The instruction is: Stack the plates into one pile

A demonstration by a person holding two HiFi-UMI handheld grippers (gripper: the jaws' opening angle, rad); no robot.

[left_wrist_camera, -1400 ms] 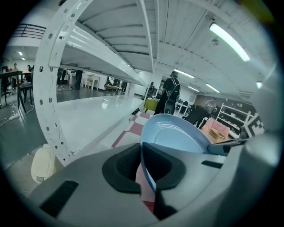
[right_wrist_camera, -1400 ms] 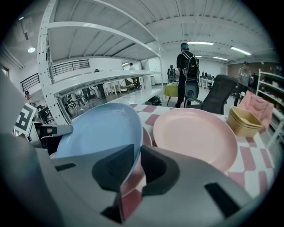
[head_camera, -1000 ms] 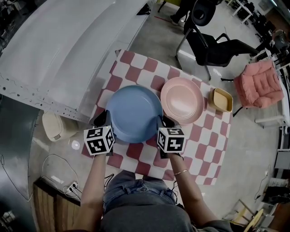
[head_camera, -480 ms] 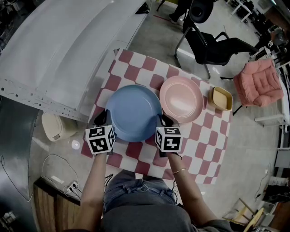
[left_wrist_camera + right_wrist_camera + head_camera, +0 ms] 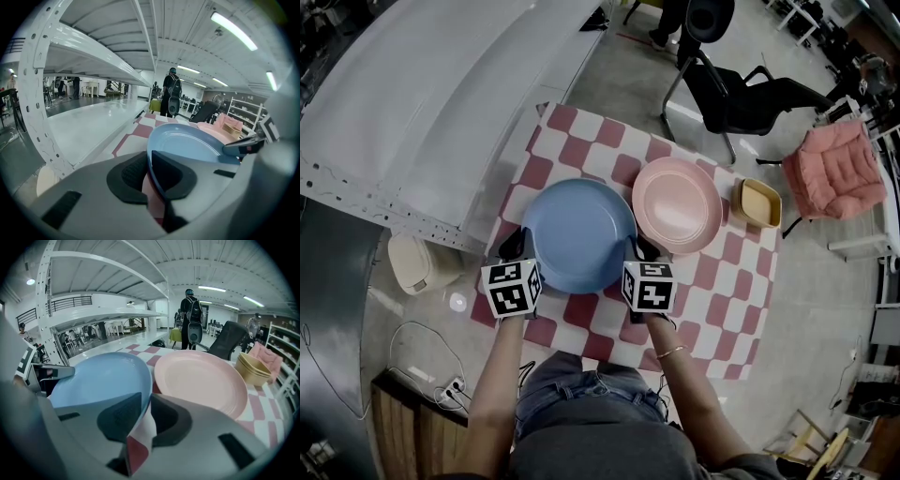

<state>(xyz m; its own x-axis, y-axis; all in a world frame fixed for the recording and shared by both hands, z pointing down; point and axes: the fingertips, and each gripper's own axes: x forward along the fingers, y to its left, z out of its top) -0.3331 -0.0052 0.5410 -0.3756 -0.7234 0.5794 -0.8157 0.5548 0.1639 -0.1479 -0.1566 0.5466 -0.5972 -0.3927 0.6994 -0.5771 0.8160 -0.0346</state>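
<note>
Red-and-white checked desk cloth [image 5: 727, 281] forms the working surface, with a white metal panel [image 5: 422, 103] to the far left of the blue plate [image 5: 579, 234], which serves as the reference object.

Left of it, at its near-left rim: the left gripper [image 5: 517, 246]. Its fingers [image 5: 129, 176] have just been opening. The plate's rim stands between them against the right pad, with a strip of cloth showing between the rim and the left pad.

Centre: the blue plate sits over the middle-left of the cloth.

At its near-right rim: the right gripper [image 5: 639, 249], its fingers [image 5: 119, 418] pinching the blue plate's edge.

Directly right of the blue plate: the pink plate [image 5: 677, 205], smaller and flat on the cloth, its rim meeting the blue one.

Further right, just beside the pink plate at the cloth's edge: the tan bowls [image 5: 757, 205], nested one inside another in a short stack.

Beyond the cloth, far right of the blue plate: a pink cushioned chair [image 5: 839, 173]. Behind the pink plate stands a black chair [image 5: 750, 98] on the floor.
</note>
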